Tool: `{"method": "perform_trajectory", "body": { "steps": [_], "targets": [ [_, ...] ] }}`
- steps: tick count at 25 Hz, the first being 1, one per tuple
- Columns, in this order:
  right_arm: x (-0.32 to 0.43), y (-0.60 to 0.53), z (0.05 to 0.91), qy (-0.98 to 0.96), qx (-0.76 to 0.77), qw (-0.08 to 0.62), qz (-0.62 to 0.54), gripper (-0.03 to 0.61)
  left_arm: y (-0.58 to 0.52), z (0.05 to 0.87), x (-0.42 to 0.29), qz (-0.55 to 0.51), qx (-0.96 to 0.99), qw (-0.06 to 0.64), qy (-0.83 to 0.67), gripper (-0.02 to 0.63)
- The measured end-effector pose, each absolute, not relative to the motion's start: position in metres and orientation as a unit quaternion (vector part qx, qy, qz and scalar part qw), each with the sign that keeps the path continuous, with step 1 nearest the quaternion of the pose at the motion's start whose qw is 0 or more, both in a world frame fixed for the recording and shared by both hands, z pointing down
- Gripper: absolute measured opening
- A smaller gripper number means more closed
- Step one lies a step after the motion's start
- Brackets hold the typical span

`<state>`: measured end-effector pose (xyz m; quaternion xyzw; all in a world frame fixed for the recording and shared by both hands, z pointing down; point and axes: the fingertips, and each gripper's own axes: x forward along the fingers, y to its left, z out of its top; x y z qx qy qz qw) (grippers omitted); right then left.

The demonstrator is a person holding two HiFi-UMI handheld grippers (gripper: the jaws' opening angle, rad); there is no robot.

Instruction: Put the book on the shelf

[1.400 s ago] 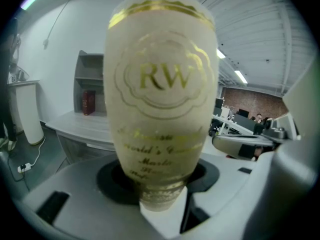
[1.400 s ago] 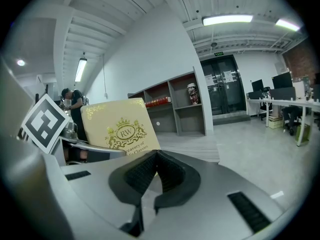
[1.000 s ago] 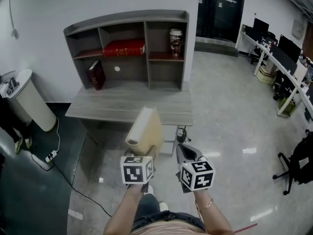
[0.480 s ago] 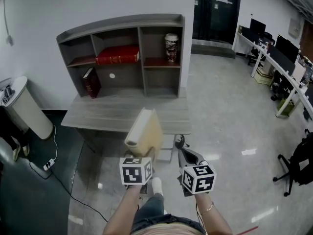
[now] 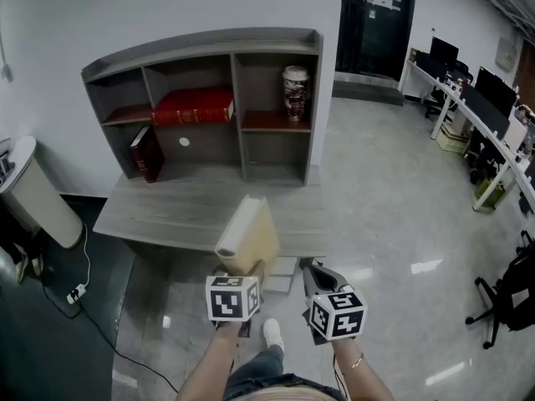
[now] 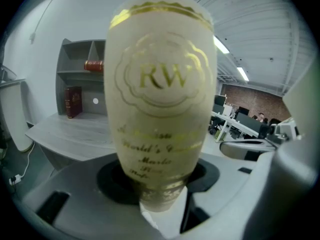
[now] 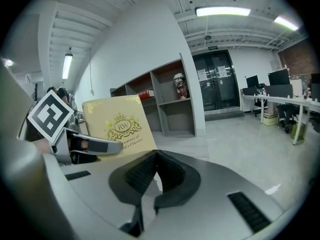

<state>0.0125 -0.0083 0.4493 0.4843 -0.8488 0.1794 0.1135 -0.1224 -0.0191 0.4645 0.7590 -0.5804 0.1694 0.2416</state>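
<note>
A cream book with gold lettering stands upright in my left gripper, which is shut on its lower end; its spine fills the left gripper view. The book hangs above the near edge of the grey desk. At the back of the desk stands the grey shelf unit. My right gripper is beside the book on the right, shut with nothing in it. The right gripper view shows the book's front cover.
On the shelf lie a red book, a leaning dark red book and a canister. A white bin and a floor cable are at left. Office desks with monitors stand at right.
The desk and shelf have drawn closer and sit lower in the head view. Both grippers keep their places, and the book stays held in the left one.
</note>
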Motion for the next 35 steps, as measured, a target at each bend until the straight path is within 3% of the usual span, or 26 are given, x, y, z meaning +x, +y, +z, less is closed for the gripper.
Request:
{"method": "perform_trajectory", "body": {
  "steps": [18,35],
  "targets": [
    [-0.001,-0.170,0.449,-0.846,0.483,0.127,0.187,0.009,-0.177,0.478,-0.127,0.186,0.758,0.258,-0.569,0.221],
    [-0.008,-0.228,0.457,-0.842,0.484,0.159,0.176,0.009,-0.250,0.482,-0.114,0.194,0.765,0.250,-0.561,0.222]
  ]
}}
